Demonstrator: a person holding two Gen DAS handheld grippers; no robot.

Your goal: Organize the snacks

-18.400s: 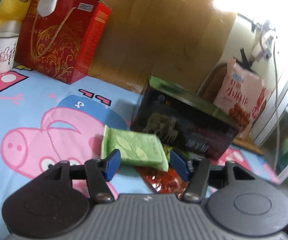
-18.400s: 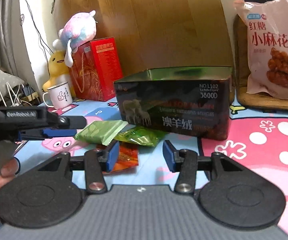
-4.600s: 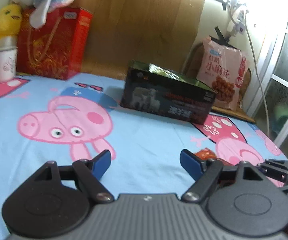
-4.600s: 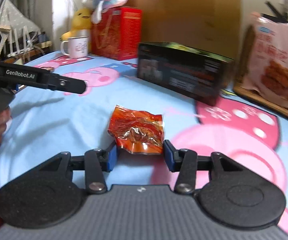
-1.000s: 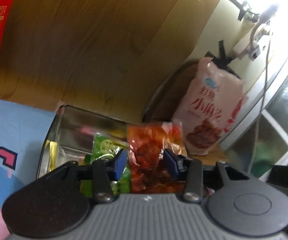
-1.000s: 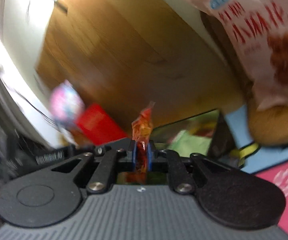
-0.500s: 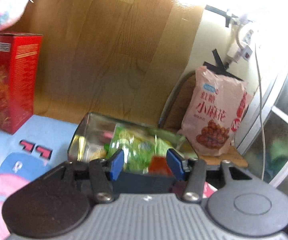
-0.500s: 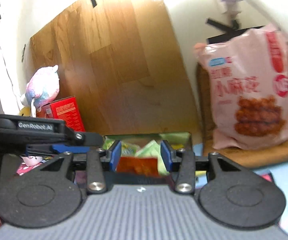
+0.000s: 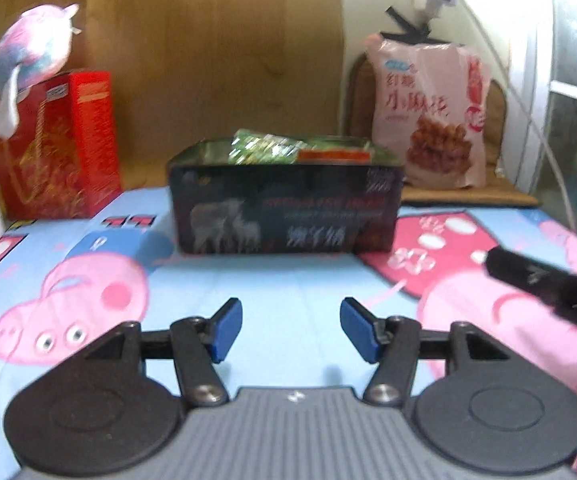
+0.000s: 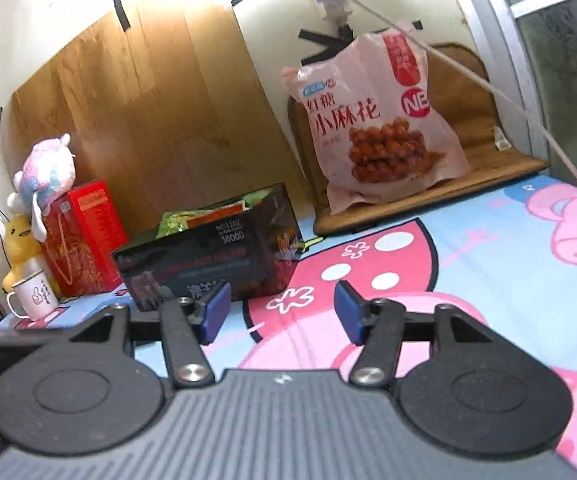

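Opening, both the left claw (image 9: 291,328) and right claw (image 10: 280,312) stand released (nothing between them); snack packets (image 9: 272,146) fill the black box (image 9: 284,212).

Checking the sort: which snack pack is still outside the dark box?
The big pink snack bag, leaning upright on the brown mat behind the dark box; the green and orange packs are inside.

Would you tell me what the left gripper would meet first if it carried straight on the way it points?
Probably the cartoon-print sheet, since the left gripper, empty with jaws opening, tilts downward; if it clears that, the dark snack box. Depth is unclear.
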